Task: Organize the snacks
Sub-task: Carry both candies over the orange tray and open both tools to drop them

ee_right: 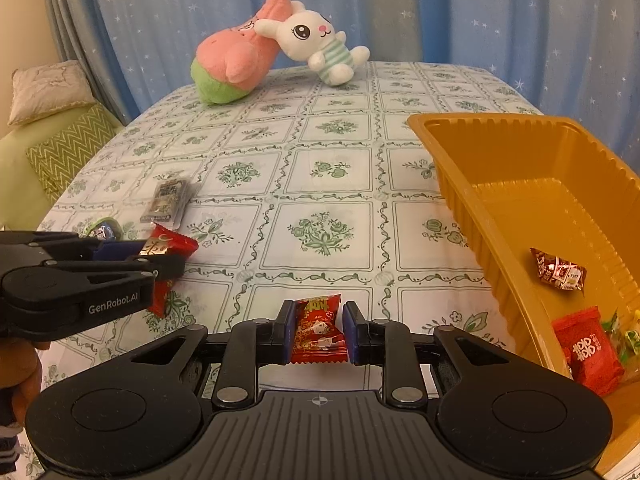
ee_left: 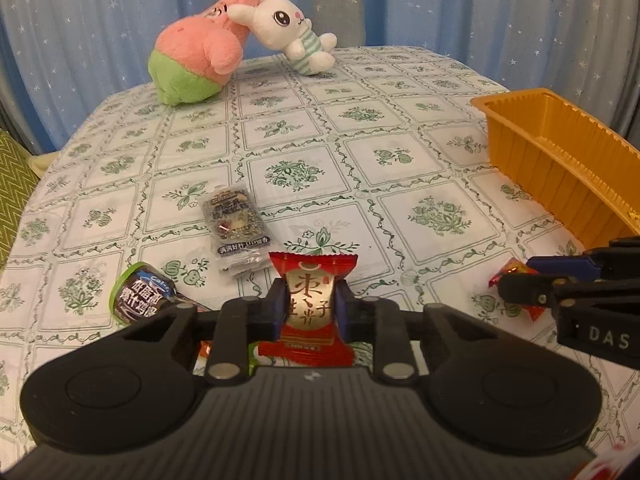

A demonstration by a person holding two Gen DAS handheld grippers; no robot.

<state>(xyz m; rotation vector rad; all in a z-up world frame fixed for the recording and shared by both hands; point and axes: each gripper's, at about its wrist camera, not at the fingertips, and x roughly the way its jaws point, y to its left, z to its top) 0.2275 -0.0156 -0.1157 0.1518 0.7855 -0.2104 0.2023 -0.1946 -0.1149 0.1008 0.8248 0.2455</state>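
My left gripper [ee_left: 310, 300] is shut on a red and gold snack packet [ee_left: 311, 276], held upright above the tablecloth. In the right wrist view that left gripper [ee_right: 176, 258] comes in from the left with the same packet [ee_right: 174, 244] sticking out of its tips. My right gripper [ee_right: 318, 326] is shut on a small red candy packet [ee_right: 318, 330]. It appears at the right edge of the left wrist view [ee_left: 505, 285], with the candy [ee_left: 510, 271] at its tips. The orange tray [ee_right: 460, 184] stands to the right. It holds a dark red packet [ee_right: 558, 270], a red pouch [ee_right: 588, 350] and green-wrapped sweets [ee_right: 624, 334].
A dark grey snack packet [ee_left: 236, 226] and a green-rimmed dark snack pack [ee_left: 140, 294] lie on the floral tablecloth [ee_left: 400, 160] to the left. A pink plush [ee_left: 196, 56] and a white rabbit plush [ee_left: 288, 28] sit at the far edge before blue curtains. A green cushion [ee_right: 64, 152] lies off the table's left.
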